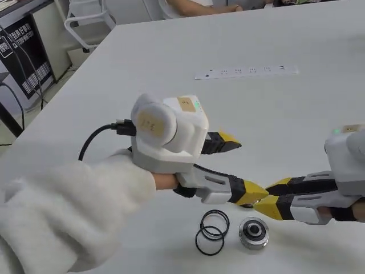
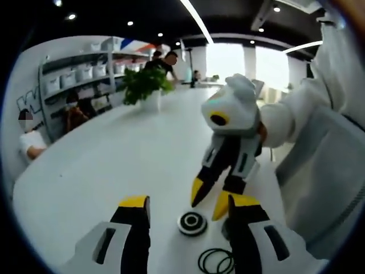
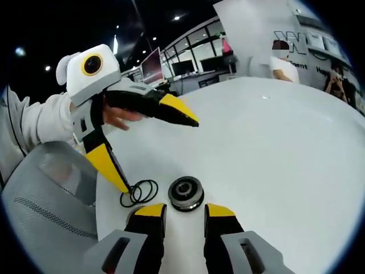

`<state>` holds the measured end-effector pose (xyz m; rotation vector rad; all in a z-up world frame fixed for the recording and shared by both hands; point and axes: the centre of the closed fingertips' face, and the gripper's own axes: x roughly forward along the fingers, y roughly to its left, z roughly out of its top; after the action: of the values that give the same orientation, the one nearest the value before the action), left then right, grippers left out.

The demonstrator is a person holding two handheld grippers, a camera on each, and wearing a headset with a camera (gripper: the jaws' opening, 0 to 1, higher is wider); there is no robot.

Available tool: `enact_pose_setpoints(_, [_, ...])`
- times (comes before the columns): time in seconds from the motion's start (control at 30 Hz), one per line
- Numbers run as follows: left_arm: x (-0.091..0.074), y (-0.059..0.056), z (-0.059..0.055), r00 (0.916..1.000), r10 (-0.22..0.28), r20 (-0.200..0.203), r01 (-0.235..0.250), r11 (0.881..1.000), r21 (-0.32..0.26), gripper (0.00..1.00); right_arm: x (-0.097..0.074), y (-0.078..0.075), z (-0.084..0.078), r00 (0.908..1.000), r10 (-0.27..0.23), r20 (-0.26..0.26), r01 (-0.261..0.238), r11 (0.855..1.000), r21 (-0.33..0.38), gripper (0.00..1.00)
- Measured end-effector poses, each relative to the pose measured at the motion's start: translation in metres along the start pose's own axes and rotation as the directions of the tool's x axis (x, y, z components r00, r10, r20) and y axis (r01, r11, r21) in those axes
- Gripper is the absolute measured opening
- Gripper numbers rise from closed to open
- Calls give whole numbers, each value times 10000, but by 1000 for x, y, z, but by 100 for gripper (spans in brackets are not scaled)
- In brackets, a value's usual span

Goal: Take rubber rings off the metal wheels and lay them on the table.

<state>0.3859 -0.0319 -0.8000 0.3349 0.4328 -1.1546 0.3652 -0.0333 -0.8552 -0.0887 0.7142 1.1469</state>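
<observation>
A small metal wheel [image 1: 254, 233] with a dark centre lies flat on the white table [image 1: 285, 114]. Loose black rubber rings [image 1: 211, 231] lie overlapping just left of it. My left gripper [image 1: 251, 168] hovers above them with its jaws spread wide and nothing between them. My right gripper [image 1: 262, 198] comes in from the right, open, its yellow tips beside the left gripper's lower jaw. In the right gripper view the wheel [image 3: 186, 193] sits just ahead of my right gripper [image 3: 185, 210], the rings [image 3: 140, 193] to its left. The left gripper view shows the wheel [image 2: 192, 222] and rings [image 2: 217, 261].
A white power strip [image 1: 245, 72] lies farther back on the table. An office chair [image 1: 85, 23] stands off the table's far left corner. A potted plant [image 2: 145, 85] sits at the far end, and people sit around the room.
</observation>
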Motion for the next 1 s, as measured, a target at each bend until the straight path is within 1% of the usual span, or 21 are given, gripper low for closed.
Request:
enact_pose_setpoints(0.03, [0,0,-1,10000,-9,-19,9,10000,-29,52,0,0,0,10000,5,-1,-5,10000,-9,23])
enact_pose_setpoints(0.1, [3,2,-8,9999,-20,-145,19,9999,-116,43,1,0,0,10000,37,-1,-37,10000,5,23])
enact_pose_setpoints(0.17, [6,4,-15,9997,6,-234,-11,9998,-219,41,2,-1,0,10000,39,-30,-39,10000,2,23])
enact_pose_setpoints(0.23, [8,4,-19,9997,-78,-221,66,9986,-526,39,4,-2,-2,10000,29,-76,-29,10000,7,23])
enact_pose_setpoints(0.3, [9,5,-24,9996,-65,-286,50,9985,-543,32,4,-3,-2,9999,20,-98,-20,10000,-4,23])
enact_pose_setpoints(0.37, [11,4,-28,9992,-125,-385,101,9981,-602,28,5,-3,-2,9999,40,-109,-40,10000,-34,22])
enact_pose_setpoints(0.43, [14,3,-33,9985,-226,-508,175,9949,-996,28,6,-4,-2,9999,33,-106,-34,10000,-89,21])
enact_pose_setpoints(0.5, [15,1,-34,9985,-261,-489,217,9957,-898,25,6,-5,-1,10000,11,-91,-12,9999,-136,22])
enact_pose_setpoints(0.63, [18,-1,-36,9978,-346,-565,295,9956,-893,21,8,-4,-1,10000,32,-77,-35,9993,-380,21])
enact_pose_setpoints(0.73, [19,-2,-41,9966,-367,-739,298,9952,-928,18,8,-3,-3,9999,-22,-158,7,9955,-951,18])
enact_pose_setpoints(0.77, [19,-3,-42,9962,-378,-779,307,9954,-905,17,8,-2,-5,9996,-30,-264,3,9947,-1028,17])
enact_pose_setpoints(0.8, [19,-4,-43,9965,-376,-751,308,9955,-891,16,8,-2,-4,9997,-62,-245,33,9932,-1164,17])
enact_pose_setpoints(0.87, [19,-3,-42,9968,-359,-717,288,9948,-973,15,8,-5,-3,9996,-95,-248,64,9927,-1208,16])
enact_pose_setpoints(0.93, [20,-5,-42,9963,-416,-750,342,9946,-980,14,8,-6,-4,9996,-171,-234,138,9909,-1335,15])
enact_pose_setpoints(0.97, [17,-5,-42,9964,-313,-791,248,9963,-820,14,8,-6,-5,9992,-257,-299,204,9862,-1642,12])
enact_pose_setpoints(1.0, [17,-6,-41,9963,-337,-789,291,9978,-591,14,7,-7,-7,9985,-347,-434,262,9825,-1843,8])
